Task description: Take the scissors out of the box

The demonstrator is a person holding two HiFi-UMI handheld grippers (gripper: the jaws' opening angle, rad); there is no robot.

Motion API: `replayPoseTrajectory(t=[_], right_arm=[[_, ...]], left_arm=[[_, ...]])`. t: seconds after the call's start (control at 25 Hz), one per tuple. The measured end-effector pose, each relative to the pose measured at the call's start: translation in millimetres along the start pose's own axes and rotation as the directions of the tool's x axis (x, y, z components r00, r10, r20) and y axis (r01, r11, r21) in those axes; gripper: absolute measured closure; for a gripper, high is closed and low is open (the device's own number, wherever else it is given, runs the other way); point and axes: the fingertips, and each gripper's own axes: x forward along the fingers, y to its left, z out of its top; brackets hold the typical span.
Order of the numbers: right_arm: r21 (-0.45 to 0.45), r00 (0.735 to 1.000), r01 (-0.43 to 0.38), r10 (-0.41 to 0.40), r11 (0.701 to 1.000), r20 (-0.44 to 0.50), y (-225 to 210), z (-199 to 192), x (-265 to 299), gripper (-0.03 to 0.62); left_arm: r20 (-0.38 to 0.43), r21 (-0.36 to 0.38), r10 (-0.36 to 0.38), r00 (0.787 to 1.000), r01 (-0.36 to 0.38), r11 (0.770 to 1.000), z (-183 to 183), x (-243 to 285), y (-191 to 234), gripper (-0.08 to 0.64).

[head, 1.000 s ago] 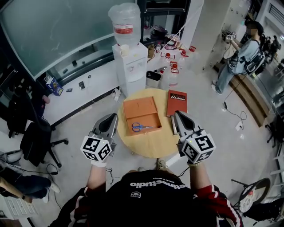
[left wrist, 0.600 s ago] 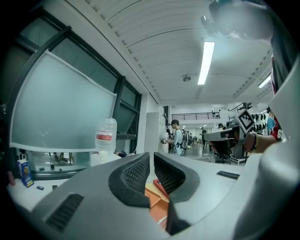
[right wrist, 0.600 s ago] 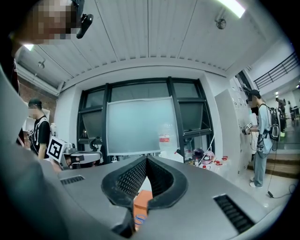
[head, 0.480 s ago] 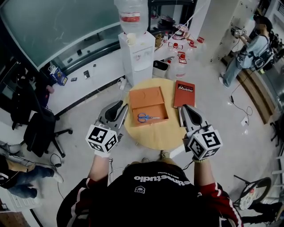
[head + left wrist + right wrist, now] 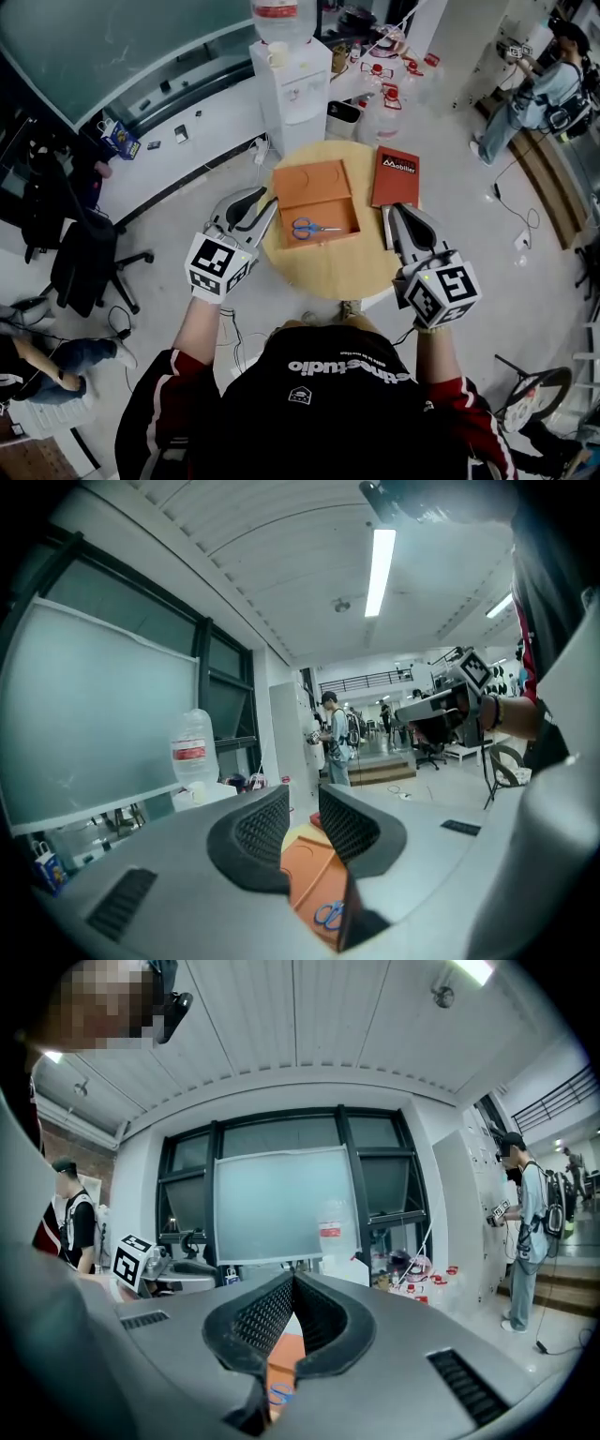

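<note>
An open orange box (image 5: 316, 204) lies on the round wooden table (image 5: 342, 272), its lid folded back on the far side. Blue-handled scissors (image 5: 314, 228) lie in the box's tray. My left gripper (image 5: 261, 204) hangs at the table's left edge beside the box, jaws a little apart and empty. In the left gripper view the box (image 5: 314, 878) and scissors (image 5: 330, 914) show through the left gripper (image 5: 302, 801). My right gripper (image 5: 394, 217) hovers at the table's right side, shut on nothing. The scissors (image 5: 278, 1393) peek below the right gripper (image 5: 292, 1281).
A red book (image 5: 396, 177) lies on the table right of the box. Behind the table stand a white water dispenser (image 5: 291, 84), a waste bin (image 5: 344, 118) and water jugs (image 5: 389, 98). An office chair (image 5: 84, 267) is at left; a person (image 5: 553, 94) stands far right.
The view has shifted so the table sits higher in the picture. Both grippers have come forward and now flank the box more closely. The scissors still lie in the box.
</note>
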Motion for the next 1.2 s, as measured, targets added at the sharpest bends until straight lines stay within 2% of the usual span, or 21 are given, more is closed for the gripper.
replayPoseTrajectory(t=[0.2, 0.4, 0.52, 0.64, 0.76, 0.96, 1.2], right_arm=[[-0.018, 0.998, 0.023, -0.024, 1.000, -0.055, -13, -14, 1, 0.566], [-0.003, 0.996, 0.039, -0.040, 0.999, -0.075, -25, -21, 4, 0.566], [0.011, 0.996, 0.039, -0.038, 0.999, -0.082, -28, -25, 8, 0.566], [0.032, 0.996, 0.031, -0.028, 0.999, -0.090, -27, -29, 9, 0.566], [0.056, 0.995, 0.031, -0.025, 0.998, -0.093, -30, -36, 9, 0.566], [0.030, 0.988, 0.063, -0.059, 0.998, -0.141, -42, -48, 5, 0.566], [0.049, 0.988, 0.060, -0.052, 0.997, -0.146, -49, -50, 4, 0.566]], left_arm=[[-0.078, 0.080, -0.042, 0.996, 0.049, 0.996, -25, 26, -1, 0.459], [-0.142, 0.076, -0.097, 0.985, 0.108, 0.991, -58, 53, -6, 0.460], [-0.202, 0.077, -0.143, 0.969, 0.162, 0.984, -85, 66, -13, 0.460], [-0.245, 0.047, -0.180, 0.953, 0.197, 0.979, -113, 80, -18, 0.451], [-0.320, 0.046, -0.208, 0.924, 0.235, 0.971, -141, 89, -27, 0.446], [-0.408, 0.053, -0.241, 0.881, 0.286, 0.957, -188, 104, -37, 0.446], [-0.514, 0.045, -0.277, 0.812, 0.348, 0.936, -233, 116, -56, 0.446]])
